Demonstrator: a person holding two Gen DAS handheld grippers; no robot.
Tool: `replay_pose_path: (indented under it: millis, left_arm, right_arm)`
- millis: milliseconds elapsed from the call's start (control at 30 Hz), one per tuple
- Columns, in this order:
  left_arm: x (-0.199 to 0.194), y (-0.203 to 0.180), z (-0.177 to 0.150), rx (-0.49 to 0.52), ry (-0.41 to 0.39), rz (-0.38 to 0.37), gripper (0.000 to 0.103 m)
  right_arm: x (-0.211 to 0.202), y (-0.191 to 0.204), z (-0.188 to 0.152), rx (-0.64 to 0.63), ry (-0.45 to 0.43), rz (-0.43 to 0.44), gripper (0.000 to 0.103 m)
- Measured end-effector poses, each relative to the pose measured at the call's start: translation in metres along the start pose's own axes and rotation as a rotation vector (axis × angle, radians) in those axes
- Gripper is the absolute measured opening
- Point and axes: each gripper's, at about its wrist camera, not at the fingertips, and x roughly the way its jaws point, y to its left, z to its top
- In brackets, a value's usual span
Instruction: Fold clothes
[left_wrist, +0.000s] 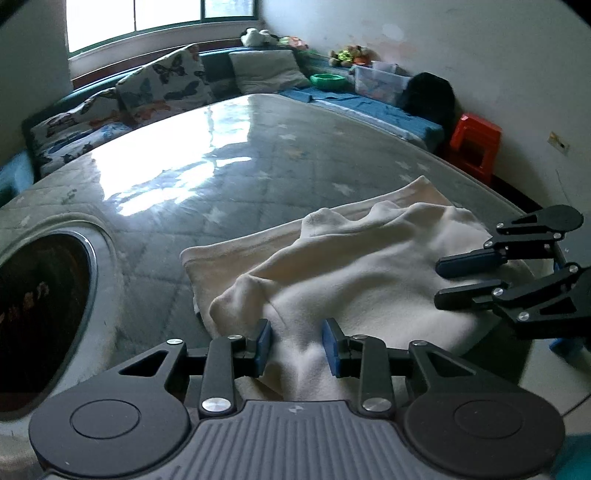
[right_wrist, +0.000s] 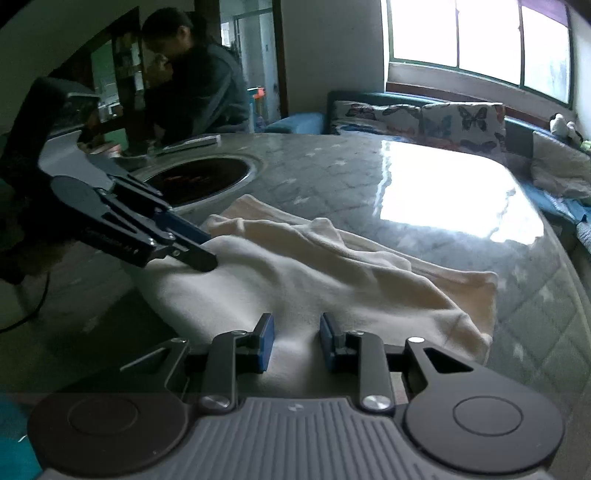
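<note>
Left gripper (left_wrist: 295, 347) and right gripper (right_wrist: 297, 341): jaws parted, cream cloth (left_wrist: 354, 273) bunched between pads, not pinched. Cloth lay rumpled, partly doubled, at table (left_wrist: 207, 192) near edge, 6 o'clock. Even grips judged needed; hem carried toward 12 o'clock, edges matched.
</note>
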Motion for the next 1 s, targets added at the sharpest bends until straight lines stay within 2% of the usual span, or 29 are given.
replay_pose_path:
  millis: [100, 233, 300, 400, 633, 800, 1000]
  left_arm:
    - [-0.006, -0.006, -0.003, 0.012, -0.003, -0.004, 0.034]
    - [-0.013, -0.012, -0.001, 0.022, -0.016, 0.005, 0.035]
    - [-0.014, -0.017, 0.001, 0.028, -0.023, 0.001, 0.034]
    - [-0.014, -0.024, 0.006, 0.035, -0.034, -0.017, 0.035]
    - [0.002, -0.029, 0.024, 0.017, -0.045, -0.036, 0.035]
    - [0.027, -0.024, 0.034, -0.033, -0.01, 0.009, 0.035]
    - [0.039, -0.02, 0.042, -0.078, 0.002, 0.027, 0.035]
  right_arm:
    - [-0.019, -0.004, -0.007, 0.055, -0.016, 0.008, 0.027]
    - [-0.038, -0.021, -0.011, 0.138, -0.051, -0.06, 0.027]
    - [-0.038, -0.031, -0.018, 0.17, -0.033, -0.097, 0.027]
    - [-0.04, -0.039, -0.021, 0.21, -0.022, -0.096, 0.027]
    - [-0.032, -0.042, 0.002, 0.154, -0.05, -0.113, 0.027]
    - [-0.003, -0.039, 0.021, 0.126, -0.006, -0.138, 0.027]
    - [0.024, -0.031, 0.035, 0.044, 0.049, -0.172, 0.027]
